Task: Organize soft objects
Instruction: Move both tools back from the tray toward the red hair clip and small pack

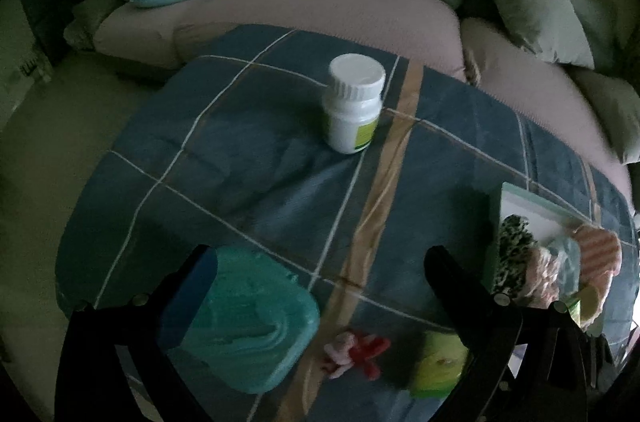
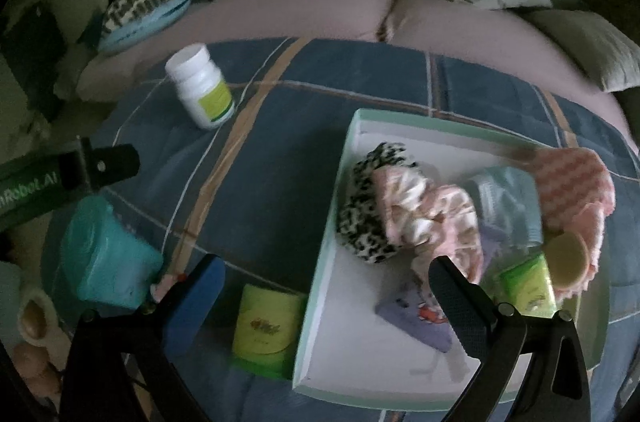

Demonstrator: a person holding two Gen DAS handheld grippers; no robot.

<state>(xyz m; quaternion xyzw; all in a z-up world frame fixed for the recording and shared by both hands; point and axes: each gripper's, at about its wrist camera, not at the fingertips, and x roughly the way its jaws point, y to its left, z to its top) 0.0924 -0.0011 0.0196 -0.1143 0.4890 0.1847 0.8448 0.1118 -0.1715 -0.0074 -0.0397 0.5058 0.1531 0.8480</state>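
Pink soft toy (image 1: 352,354) lies between left gripper (image 1: 316,286) open fingers

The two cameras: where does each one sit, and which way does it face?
Left wrist: on the left gripper, looking across the table at the white bottle; its open fingers show.
Right wrist: on the right gripper, above the tray; its open fingers show.
Both show the bottle, tray and teal pack.
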